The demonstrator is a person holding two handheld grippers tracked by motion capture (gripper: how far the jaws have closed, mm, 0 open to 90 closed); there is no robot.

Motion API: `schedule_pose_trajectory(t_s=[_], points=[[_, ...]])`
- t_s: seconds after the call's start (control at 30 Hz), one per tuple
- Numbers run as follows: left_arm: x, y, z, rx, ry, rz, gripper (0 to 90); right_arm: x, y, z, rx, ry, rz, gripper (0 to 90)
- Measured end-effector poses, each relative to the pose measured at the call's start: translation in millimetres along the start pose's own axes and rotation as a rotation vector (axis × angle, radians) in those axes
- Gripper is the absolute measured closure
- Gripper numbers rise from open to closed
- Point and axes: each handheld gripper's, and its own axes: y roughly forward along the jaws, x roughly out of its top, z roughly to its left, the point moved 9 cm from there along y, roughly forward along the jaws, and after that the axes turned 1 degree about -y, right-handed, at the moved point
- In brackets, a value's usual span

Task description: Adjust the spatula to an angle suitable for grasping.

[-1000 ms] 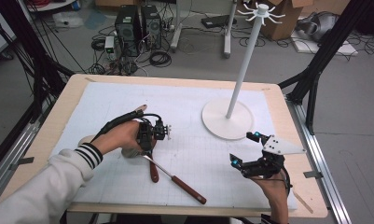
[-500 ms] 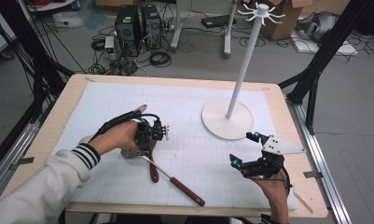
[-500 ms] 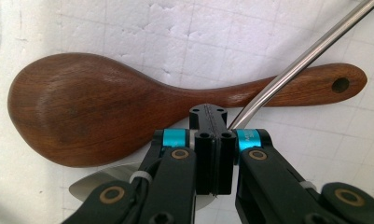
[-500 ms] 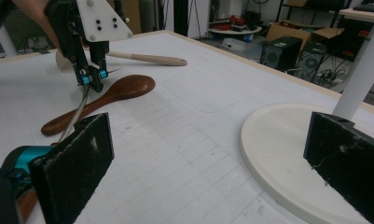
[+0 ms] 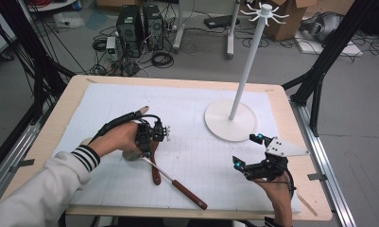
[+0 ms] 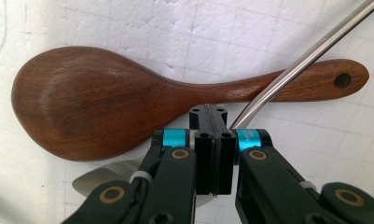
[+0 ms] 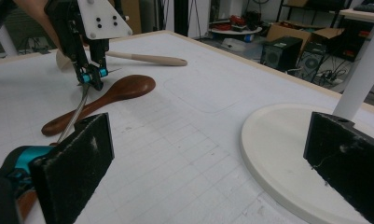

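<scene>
Left gripper point(image 6: 214, 122), jaws clenched, pinches what I take to be the neck of the steel utensil point(image 5: 161, 171), where the shaft meets its flat metal head. That utensil lies well to the left of the white stand point(image 5: 244, 71), on my side of its round base. Its red-brown handle points away from the stand towards the table's near edge. Its shaft crosses over the dark wooden spoon point(image 6: 96, 102), which lies flat on the mat directly under the jaws. A pale wooden utensil point(image 7: 147, 58) rests on the far side of the left hand, also well left of the stand.

Right gripper point(image 5: 247, 151) hangs with jaws spread wide and nothing between them. It is near the stand's base, on its near side and slightly to the right.

By my judgement the job has barely started. The grasp looks made, but I cannot tell whether the utensil's head has left the mat. The hooks at the top of the stand are bare, and all three utensils remain down on the table.

Against the frames from a second and half a second back, I see no real change. Both hands sit where they were, and the utensils lie as before.
</scene>
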Motion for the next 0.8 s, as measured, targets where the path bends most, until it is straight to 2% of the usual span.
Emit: schedule_pose_trajectory(t_s=[0.3,0.63,0.8], points=[[-0.4,0.0,-1.4,0.014,0.009,-0.002,89.3,0.2,-0.4,0.3,0.003,0.002,-0.001,0.5],[-2.1,-0.2,-0.4,0.006,0.002,-0.005,89.4,0.1,-0.1,0.2,0.002,-0.003,-0.001,0.5],[-4.8,3.9,-1.9,-0.004,0.006,0.015,89.3,0.3,-0.4,0.0,0.001,-0.003,-0.002,0.5]])
